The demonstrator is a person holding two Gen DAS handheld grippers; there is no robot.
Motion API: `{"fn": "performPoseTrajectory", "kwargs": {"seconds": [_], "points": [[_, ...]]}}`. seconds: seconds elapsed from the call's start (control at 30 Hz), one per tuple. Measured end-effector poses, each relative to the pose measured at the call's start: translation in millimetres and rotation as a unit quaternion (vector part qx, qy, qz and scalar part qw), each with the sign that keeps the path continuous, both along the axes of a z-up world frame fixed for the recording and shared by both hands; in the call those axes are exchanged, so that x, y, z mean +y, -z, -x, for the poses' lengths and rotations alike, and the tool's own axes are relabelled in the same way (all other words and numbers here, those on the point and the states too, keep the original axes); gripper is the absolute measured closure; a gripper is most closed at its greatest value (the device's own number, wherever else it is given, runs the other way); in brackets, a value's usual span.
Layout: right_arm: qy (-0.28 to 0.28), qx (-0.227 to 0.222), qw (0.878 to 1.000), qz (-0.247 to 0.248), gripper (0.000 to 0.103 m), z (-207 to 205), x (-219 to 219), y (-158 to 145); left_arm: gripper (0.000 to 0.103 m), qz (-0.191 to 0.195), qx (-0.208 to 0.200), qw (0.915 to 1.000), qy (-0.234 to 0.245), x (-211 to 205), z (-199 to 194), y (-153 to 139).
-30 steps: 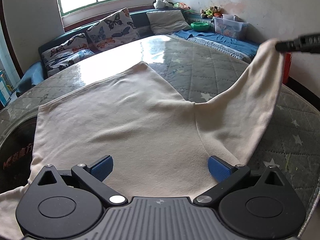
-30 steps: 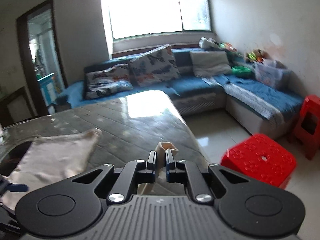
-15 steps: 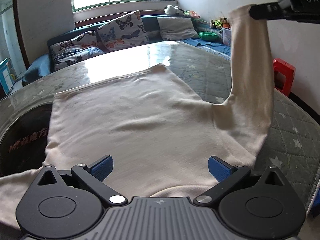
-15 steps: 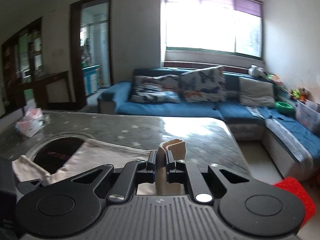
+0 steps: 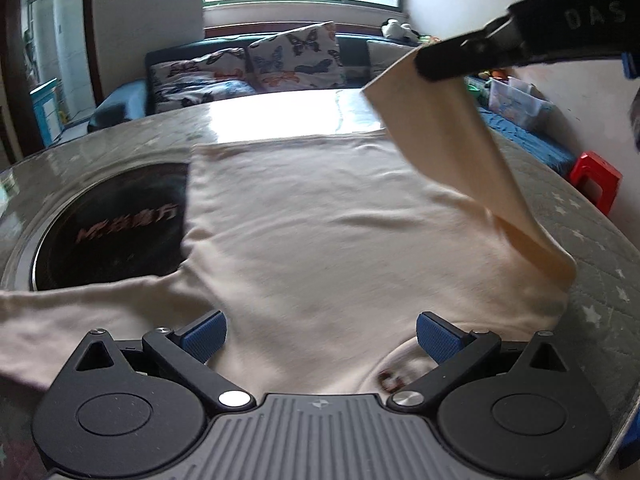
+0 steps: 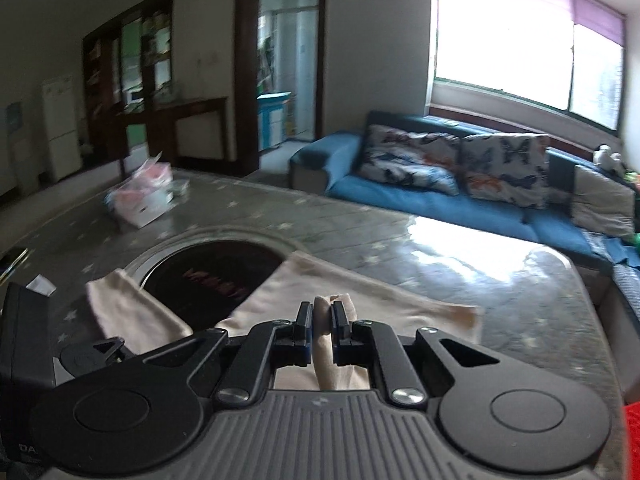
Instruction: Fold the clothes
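one sleeve is up in the air and one lies flat, so the fold looks partly under way at best. on the left, the left sleeve (image 5: 68,312) lies stretched out sideways on the table (image 5: 592,240), running past the dark round inset (image 5: 112,224). nothing is folded over there. the left gripper (image 5: 320,334) hovers low over the collar end with its blue pads spread wide, gripping nothing. moving to the middle, the cream shirt (image 5: 320,232) lies spread flat on the table, body smooth with a few soft ripples, hem toward the sofa (image 6: 400,184). a small label shows inside the neck, near the gripper. over on the right, the right sleeve (image 5: 452,128) rises off the table, its cuff pinched tight in the right gripper (image 6: 321,322), which is clamped on the cloth and held above the body. by my reading, that sleeve is headed across the chest. what's left: laying it down, bringing the other sleeve in, then folding the body up.
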State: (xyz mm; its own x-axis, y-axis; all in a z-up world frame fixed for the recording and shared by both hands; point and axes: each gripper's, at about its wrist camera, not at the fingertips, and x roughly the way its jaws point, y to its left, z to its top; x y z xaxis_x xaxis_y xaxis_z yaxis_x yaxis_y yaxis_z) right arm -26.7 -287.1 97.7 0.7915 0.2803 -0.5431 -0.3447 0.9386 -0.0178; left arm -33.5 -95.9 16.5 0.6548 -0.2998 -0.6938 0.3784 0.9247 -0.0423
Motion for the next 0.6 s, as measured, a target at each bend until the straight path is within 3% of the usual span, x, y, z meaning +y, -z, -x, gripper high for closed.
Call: {"fn": "performPoseTrajectory", "kwargs": {"seconds": [0.37,0.6], "points": [[-0.060,0.029,0.998,-0.006,0.092,-4,34,19,0.000,0.001,-0.004,1.0000,-0.007,7,5,-2],[-0.036,0.035,0.999,0.014,0.081,3,3,22,0.000,-0.001,-0.002,0.9999,-0.016,10,6,-4]]}}
